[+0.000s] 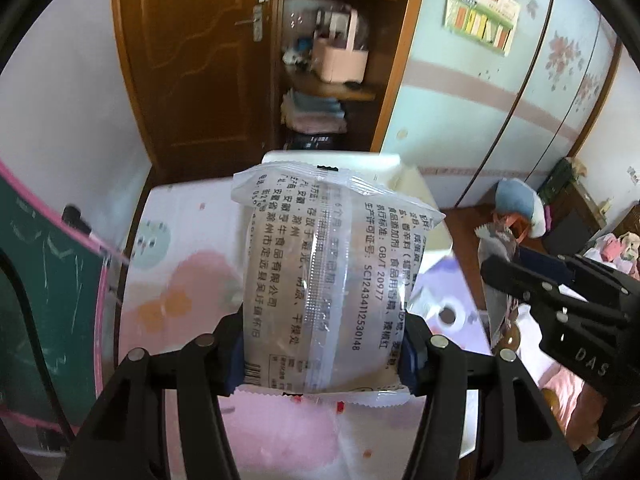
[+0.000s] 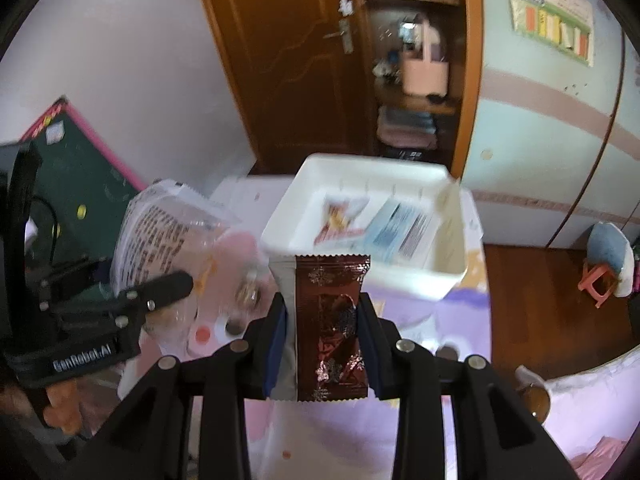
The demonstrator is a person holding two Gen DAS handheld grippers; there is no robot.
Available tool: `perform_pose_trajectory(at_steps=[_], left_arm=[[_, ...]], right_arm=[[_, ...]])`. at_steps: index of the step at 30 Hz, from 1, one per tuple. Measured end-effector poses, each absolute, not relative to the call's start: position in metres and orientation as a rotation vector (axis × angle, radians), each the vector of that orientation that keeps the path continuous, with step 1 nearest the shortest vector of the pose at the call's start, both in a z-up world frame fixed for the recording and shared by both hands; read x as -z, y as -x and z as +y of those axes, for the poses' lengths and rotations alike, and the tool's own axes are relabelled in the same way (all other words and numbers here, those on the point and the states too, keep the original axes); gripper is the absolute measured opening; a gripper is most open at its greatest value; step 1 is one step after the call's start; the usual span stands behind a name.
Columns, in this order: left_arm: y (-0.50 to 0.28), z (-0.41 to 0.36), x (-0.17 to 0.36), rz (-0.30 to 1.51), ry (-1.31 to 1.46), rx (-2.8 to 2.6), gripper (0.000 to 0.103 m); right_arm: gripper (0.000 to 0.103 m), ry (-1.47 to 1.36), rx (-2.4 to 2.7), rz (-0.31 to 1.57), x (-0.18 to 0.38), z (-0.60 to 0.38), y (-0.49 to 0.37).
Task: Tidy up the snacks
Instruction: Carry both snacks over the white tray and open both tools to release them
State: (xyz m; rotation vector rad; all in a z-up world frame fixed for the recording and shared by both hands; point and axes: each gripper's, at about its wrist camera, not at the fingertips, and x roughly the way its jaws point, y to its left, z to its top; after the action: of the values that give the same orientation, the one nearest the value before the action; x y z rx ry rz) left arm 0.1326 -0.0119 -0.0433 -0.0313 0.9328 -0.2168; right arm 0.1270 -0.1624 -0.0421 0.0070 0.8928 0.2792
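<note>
Carrying both at once: left gripper [image 1: 322, 354] pinched the clear snack pack [image 1: 328, 280], right gripper [image 2: 322, 344] the brown wrapper [image 2: 330, 320]. Best released low inside the white bin [image 2: 424, 280].

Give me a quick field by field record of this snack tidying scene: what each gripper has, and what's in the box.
left gripper: shut on clear printed packet
right gripper: shut on dark red foil packet
white box: open, on the patterned table cover, ahead of both grippers
box contents: red and white packet, blue packet
</note>
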Motion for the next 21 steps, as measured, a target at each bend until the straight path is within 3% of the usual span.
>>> perform_pose_trajectory(at_steps=[9, 21], left_arm=[[-0.206, -0.038, 0.027, 0.905, 0.002, 0.235, 0.057], [-0.307, -0.066, 0.078, 0.953, -0.058, 0.194, 0.057]], right_arm=[[0.034, -0.043, -0.184, 0.834, 0.007, -0.181, -0.207], [0.034, -0.106, -0.084, 0.904, 0.048, -0.194, -0.299]])
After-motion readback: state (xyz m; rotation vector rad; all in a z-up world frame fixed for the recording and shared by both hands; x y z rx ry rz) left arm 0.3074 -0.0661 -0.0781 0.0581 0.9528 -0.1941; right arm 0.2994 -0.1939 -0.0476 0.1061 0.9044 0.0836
